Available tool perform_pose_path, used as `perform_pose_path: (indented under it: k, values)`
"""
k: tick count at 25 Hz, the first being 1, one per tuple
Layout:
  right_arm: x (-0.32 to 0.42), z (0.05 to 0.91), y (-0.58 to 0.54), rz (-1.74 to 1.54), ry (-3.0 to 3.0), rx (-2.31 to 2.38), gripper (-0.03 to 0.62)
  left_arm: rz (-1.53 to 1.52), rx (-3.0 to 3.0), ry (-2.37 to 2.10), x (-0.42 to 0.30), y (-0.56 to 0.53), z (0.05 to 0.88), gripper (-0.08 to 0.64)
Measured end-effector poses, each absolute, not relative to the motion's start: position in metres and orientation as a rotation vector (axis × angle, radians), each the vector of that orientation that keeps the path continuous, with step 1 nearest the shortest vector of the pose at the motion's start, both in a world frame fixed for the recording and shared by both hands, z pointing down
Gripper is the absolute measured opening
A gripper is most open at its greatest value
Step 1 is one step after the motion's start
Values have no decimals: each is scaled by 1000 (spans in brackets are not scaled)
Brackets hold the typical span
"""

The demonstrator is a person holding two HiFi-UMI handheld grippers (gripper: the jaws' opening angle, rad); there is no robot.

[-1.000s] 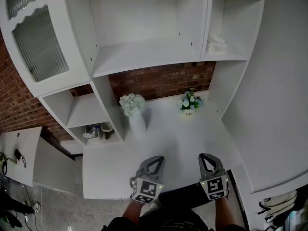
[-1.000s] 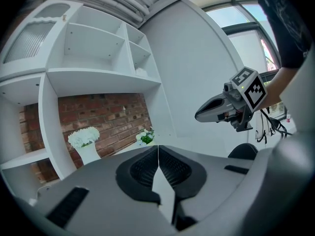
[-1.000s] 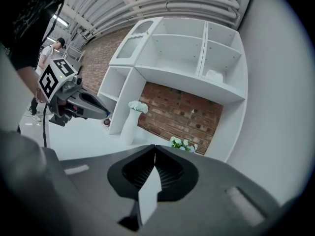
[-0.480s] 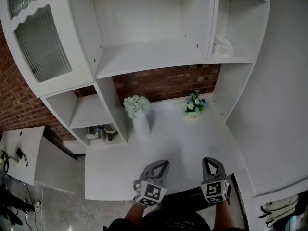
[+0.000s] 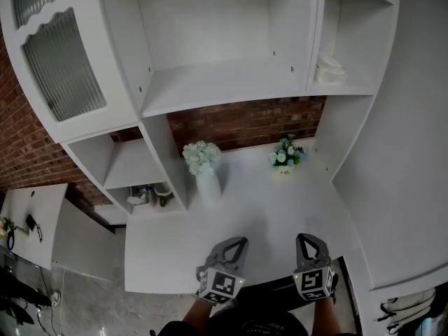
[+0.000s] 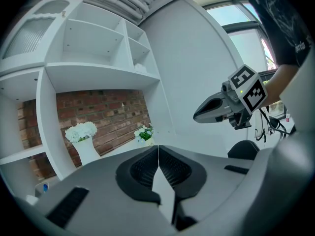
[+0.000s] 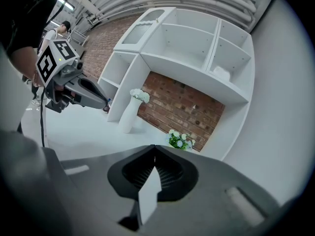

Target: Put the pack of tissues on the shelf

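Left tongs hang over the near edge of the table, squeezed fully together with nothing in them. Right tongs are near them, same deal: pinched closed and empty. The pack of tissues sits up in the narrow right-hand shelf bay, about 1 o'clock from the left tongs and 12 o'clock from the right, so the right hand's nearer. It's too small to read its long axis or facing.
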State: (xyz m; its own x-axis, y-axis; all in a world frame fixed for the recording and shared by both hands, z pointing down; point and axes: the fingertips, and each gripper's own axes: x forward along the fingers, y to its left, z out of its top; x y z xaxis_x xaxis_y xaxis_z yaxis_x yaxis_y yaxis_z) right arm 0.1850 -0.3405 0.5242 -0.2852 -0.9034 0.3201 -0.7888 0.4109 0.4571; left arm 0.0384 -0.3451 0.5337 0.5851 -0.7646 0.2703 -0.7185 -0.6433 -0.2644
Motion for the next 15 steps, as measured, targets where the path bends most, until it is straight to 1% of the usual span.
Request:
perform_pose_path:
  k: [15]
  values:
    - [182, 530, -336, -269, -2146, 1405, 5, -574, -2687, 1248, 42, -342, 538, 11]
